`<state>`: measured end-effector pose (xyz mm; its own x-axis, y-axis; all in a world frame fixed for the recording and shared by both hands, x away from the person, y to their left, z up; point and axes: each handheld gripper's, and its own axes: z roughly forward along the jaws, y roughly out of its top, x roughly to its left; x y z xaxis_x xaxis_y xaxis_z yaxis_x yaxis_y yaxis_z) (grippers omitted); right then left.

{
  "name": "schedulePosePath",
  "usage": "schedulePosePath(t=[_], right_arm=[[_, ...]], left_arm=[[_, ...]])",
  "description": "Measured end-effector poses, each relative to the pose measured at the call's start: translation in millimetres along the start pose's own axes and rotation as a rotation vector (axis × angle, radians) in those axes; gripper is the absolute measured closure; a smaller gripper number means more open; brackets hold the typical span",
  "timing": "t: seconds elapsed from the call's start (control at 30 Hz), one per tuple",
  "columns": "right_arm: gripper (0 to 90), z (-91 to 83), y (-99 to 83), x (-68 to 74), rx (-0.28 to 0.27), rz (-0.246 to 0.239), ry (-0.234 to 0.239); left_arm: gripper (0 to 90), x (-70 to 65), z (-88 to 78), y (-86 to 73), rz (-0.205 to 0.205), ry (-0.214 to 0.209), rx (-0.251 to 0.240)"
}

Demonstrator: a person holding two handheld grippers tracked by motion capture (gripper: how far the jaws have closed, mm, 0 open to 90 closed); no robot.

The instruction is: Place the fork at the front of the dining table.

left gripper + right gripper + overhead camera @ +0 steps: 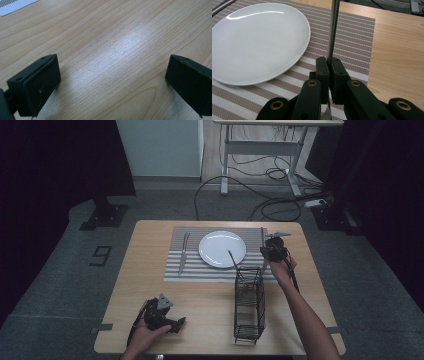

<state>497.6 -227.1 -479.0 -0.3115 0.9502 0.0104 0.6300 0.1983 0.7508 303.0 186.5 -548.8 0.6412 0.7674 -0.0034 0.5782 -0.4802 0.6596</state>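
- The right gripper (329, 65) is clenched on a thin metal utensil (333, 27), probably a knife, just right of the plate (257, 42); it can pivot or slip.
- Its end may knock the plate.
- The left gripper (112, 82) rests released on the surface (112, 37).

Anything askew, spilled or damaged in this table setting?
Nothing spilled or damaged. The plate sits centred on the mat, with a fork to its left. The rack stands near the mat's corner, one utensil leaning out over the plate. The right tongs grip a utensil handle.
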Motion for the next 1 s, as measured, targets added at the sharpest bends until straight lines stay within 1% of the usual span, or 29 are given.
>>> schedulePosePath(t=[0.3,0.73,1.0], right_arm=[[86.0,10.6,0.7,-7.5,0.008,0.058,0.007],[86.1,21.9,2.0,-12.0,0.025,0.107,0.011],[86.0,31.7,-1.4,-21.4,0.03,0.187,0.022]], left_arm=[[0.0,0.0,0.0,0.0,0.0,-0.001,-0.001],[0.0,0.0,0.0,0.0,0.0,0.0,-0.001],[0.0,0.0,0.0,0.0,0.0,0.0,0.0]])
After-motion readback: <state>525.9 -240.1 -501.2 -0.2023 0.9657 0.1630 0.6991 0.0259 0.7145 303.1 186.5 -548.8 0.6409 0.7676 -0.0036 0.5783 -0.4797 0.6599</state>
